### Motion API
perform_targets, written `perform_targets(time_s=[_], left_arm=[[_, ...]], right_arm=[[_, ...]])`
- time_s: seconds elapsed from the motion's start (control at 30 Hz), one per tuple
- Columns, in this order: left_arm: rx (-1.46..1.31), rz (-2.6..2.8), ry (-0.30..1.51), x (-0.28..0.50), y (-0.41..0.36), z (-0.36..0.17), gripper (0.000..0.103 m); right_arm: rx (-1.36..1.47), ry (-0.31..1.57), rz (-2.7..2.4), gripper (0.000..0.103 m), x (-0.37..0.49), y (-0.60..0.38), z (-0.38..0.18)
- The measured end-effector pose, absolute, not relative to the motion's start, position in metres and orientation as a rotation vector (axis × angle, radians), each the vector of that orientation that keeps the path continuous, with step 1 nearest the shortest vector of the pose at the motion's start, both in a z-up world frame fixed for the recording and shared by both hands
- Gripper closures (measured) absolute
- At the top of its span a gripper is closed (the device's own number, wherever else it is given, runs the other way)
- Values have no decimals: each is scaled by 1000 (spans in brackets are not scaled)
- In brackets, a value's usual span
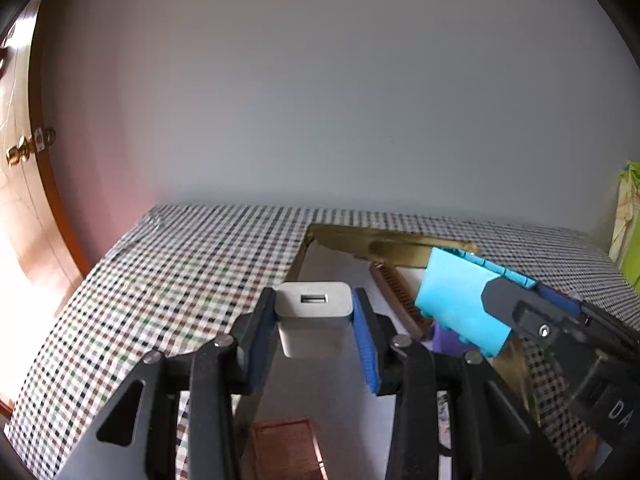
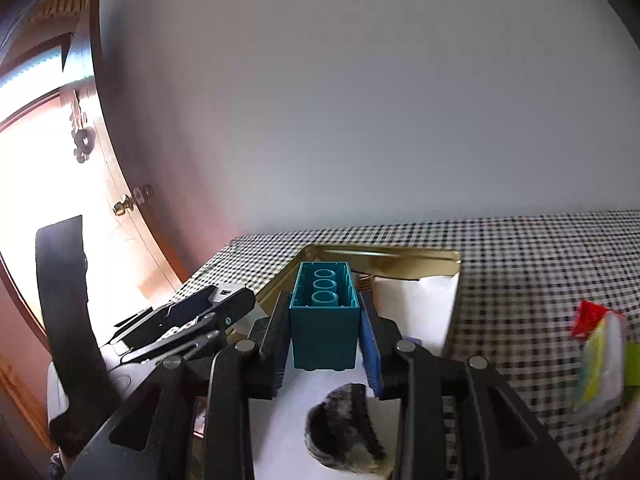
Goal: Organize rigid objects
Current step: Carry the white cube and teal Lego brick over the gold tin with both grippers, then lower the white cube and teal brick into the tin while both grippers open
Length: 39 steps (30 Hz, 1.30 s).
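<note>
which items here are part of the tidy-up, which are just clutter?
Job:
- white USB charger, clamped in left gripper
- teal building block, clamped in right gripper
- gold tray

Lying about:
- checked tablecloth
- door knob

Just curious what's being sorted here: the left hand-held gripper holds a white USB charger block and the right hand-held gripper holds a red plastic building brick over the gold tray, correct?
Not quite: the plastic building brick in the right hand-held gripper is teal blue, not red, as the right wrist view shows. The left hand-held gripper does hold the white USB charger block, and both are over the gold tray.
</note>
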<state>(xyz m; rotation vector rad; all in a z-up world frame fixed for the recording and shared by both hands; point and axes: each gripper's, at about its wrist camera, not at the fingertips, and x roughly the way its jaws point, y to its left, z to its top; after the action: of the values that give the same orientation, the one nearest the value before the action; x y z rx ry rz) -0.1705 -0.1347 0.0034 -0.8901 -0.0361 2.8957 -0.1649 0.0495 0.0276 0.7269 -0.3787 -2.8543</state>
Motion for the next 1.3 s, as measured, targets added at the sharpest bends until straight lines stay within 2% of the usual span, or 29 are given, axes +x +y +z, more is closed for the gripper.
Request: perform_targets(time_s=[0.17, 0.3, 0.8, 0.87, 0.93, 1.0, 1.03, 1.07, 1.1, 1.3], left_arm=[[-984, 2898, 0, -176, -139, -6, 66], [-957, 2930, 113, -174, -130, -7, 67], [-983, 2926, 129, -183, -129, -14, 69], [-979, 2934, 114, -181, -129, -13, 57], [-955, 2947, 81, -178, -130, -9, 23], [-905, 2976, 64, -173, -132, -6, 8], [-879, 2990, 61, -171, -131, -4, 1], [-852, 3000, 57, -169, -131, -3, 1], [-837, 3008, 54, -168, -131, -2, 1], [-806, 3042, -50, -169, -142, -2, 1]], right_arm=[[751, -377, -2823, 69, -166, 45, 24], [756, -358, -2809, 69, -162, 42, 27], [814, -346, -2757, 69, -171, 34, 23], [810, -352, -2733, 68, -172, 33, 23], [797, -345, -2723, 67, -171, 32, 23], [777, -340, -2723, 57, -169, 31, 24], [752, -351, -2727, 44, -166, 32, 25], [709, -369, -2735, 32, -162, 35, 27], [671, -383, -2742, 30, -158, 37, 28], [602, -400, -2779, 28, -150, 40, 29]])
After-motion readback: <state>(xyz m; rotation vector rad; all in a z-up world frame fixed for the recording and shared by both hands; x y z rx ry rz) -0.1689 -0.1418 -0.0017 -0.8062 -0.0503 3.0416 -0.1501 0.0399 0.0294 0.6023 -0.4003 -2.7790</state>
